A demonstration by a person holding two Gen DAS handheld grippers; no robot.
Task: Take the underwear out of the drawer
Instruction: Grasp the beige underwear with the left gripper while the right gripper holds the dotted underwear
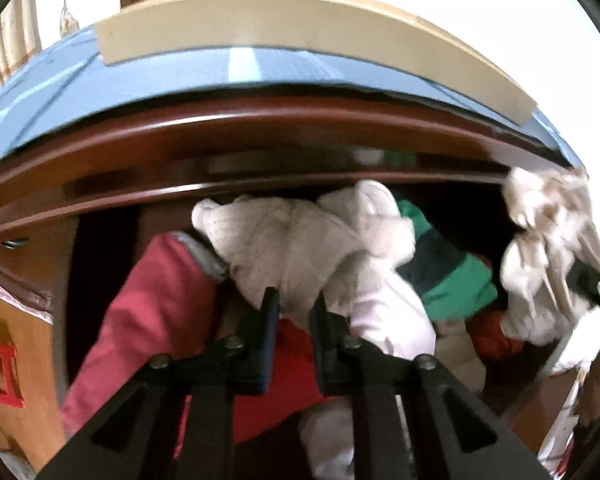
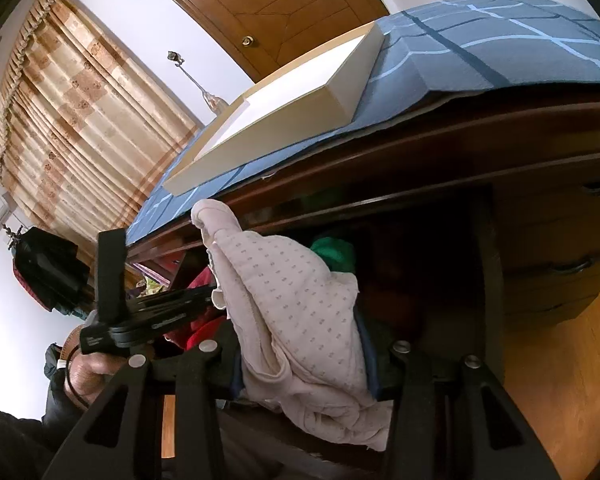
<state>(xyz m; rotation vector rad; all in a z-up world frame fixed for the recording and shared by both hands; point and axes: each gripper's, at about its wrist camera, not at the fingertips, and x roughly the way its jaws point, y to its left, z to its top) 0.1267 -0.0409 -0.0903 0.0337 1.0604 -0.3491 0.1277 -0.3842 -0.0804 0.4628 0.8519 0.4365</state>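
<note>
The right gripper (image 2: 304, 364) has its jaws clamped on a cream dotted underwear (image 2: 296, 312), lifted before the open drawer (image 1: 236, 196). The left gripper (image 1: 294, 300), jaws nearly closed, pinches a white garment (image 1: 300, 248) lying straight ahead inside it.

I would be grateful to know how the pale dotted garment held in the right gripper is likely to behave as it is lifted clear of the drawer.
The pale dotted garment probably stays floppy: it sags in folds between the right gripper fingers. It looks light. Its trailing edge may snag on the clothes in the drawer.
</note>
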